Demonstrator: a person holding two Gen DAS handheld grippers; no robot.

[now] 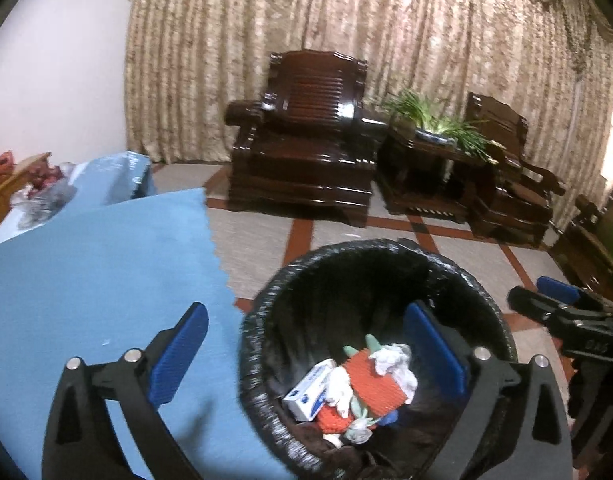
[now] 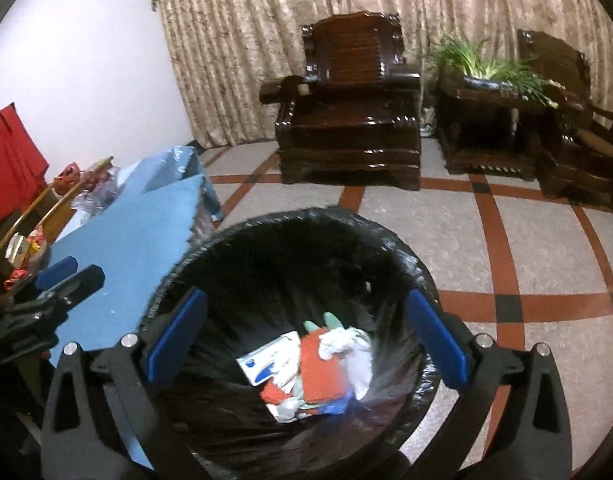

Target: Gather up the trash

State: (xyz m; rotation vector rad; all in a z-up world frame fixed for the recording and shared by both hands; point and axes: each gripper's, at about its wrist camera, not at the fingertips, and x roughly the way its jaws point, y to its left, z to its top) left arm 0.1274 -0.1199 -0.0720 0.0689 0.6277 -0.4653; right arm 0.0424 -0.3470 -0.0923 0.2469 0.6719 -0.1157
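A bin with a black liner (image 1: 258,320) (image 2: 306,216) stands on the floor beside a table under a blue cloth (image 1: 86,280) (image 2: 138,232). At its bottom lie a white and blue box (image 1: 310,390) (image 2: 266,356), an orange knitted piece (image 1: 374,380) (image 2: 322,372) and crumpled white tissue (image 1: 392,360) (image 2: 342,340). My left gripper (image 1: 306,310) is open and empty above the bin's left rim, one finger over the cloth. Directly above the bin's mouth, my right gripper (image 2: 308,296) is also open and empty. Each gripper shows at the edge of the other's view.
Two dark wooden armchairs (image 1: 302,136) (image 2: 354,108) and a side table with a green plant (image 1: 434,120) (image 2: 490,68) stand before a beige curtain. The floor is tiled with red stripes (image 2: 502,264). Wrappers and clutter (image 1: 42,192) (image 2: 90,188) lie at the table's far end.
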